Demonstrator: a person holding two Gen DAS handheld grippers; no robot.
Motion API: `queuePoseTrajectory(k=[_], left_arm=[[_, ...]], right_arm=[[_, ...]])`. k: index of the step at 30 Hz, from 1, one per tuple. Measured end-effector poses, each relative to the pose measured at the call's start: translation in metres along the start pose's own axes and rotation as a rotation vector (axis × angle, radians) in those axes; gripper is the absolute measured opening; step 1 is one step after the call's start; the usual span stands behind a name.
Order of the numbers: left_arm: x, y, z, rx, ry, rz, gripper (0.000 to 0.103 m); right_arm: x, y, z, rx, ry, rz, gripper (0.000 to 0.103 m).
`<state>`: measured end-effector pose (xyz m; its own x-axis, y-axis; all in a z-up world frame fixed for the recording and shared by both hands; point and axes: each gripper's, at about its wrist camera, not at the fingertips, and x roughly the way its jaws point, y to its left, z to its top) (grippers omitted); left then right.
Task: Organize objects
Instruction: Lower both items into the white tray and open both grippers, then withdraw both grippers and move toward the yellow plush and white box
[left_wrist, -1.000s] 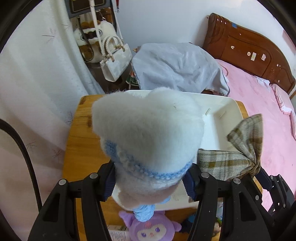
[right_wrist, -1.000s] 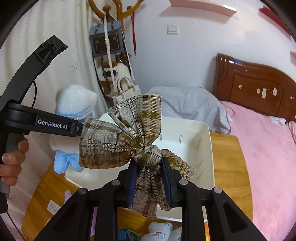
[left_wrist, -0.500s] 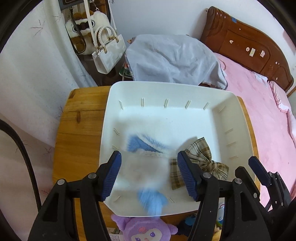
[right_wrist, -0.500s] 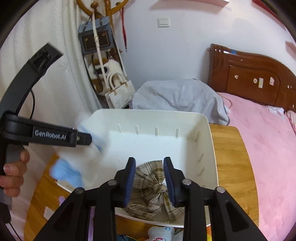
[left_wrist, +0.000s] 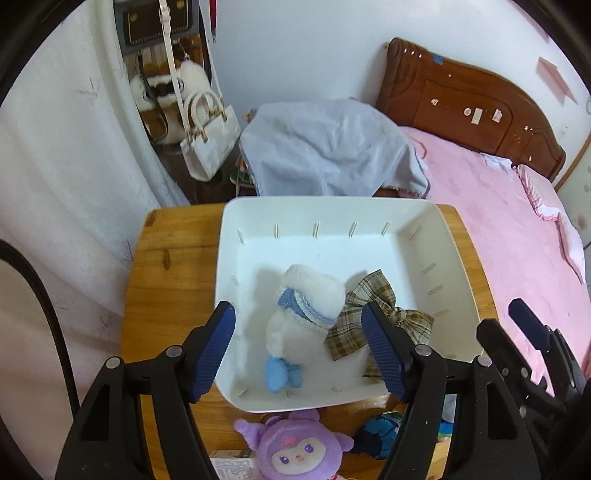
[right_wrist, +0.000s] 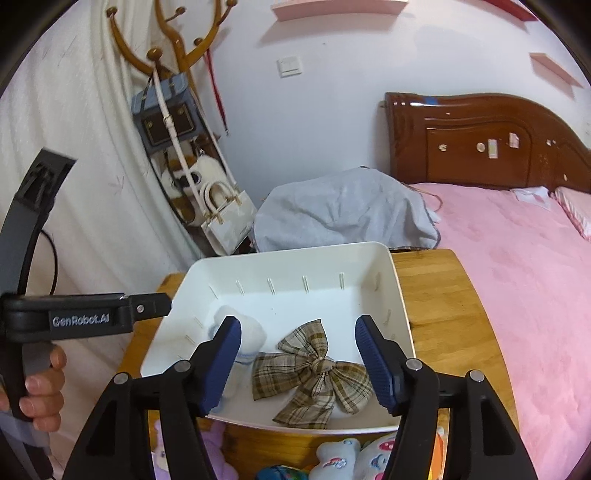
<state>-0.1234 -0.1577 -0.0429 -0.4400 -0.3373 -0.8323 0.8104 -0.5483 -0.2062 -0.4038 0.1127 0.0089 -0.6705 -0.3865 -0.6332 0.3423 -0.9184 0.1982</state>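
A white plush toy (left_wrist: 306, 314) with blue knit trim lies on its side in the white plastic bin (left_wrist: 332, 210), touching a brown plaid bow (left_wrist: 373, 314) to its right. My left gripper (left_wrist: 299, 347) hovers above them, its jaws opening and holding nothing. In the right wrist view the plaid bow (right_wrist: 314, 373) lies flat near the bin's (right_wrist: 295, 254) front wall, the plush toy (right_wrist: 247, 332) partly hidden behind a finger. My right gripper (right_wrist: 299, 365) stands above the bow, jaws opening, nothing touching its pads.
The bin rests on a wooden table (left_wrist: 173, 251). A purple plush (left_wrist: 295, 446) and other small toys (right_wrist: 347, 458) lie at the table's near edge. A grey cloth heap (left_wrist: 328, 147) lies behind, a pink bed (left_wrist: 517, 229) to the right, and bags (right_wrist: 221, 210) hang from a rack at the left.
Both grippers let go: the plush toy and the plaid bow dropped from the jaws into the bin and now lie still. Both grippers have opened wider and risen a little.
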Motion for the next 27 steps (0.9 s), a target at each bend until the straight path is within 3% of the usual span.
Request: queuePoseTrajectory(k=[12, 27], left_arm=[[-0.06, 0.017, -0.017, -0.009, -0.102, 0.048, 0.075], [-0.115, 0.012, -0.053, -0.106, -0.17, 0.16, 0.075]], right_arm=[[-0.047, -0.014, 0.004, 0.063, -0.067, -0.093, 0.074], [-0.103, -0.024, -0.012, 0.101, -0.074, 0.006, 0.077]])
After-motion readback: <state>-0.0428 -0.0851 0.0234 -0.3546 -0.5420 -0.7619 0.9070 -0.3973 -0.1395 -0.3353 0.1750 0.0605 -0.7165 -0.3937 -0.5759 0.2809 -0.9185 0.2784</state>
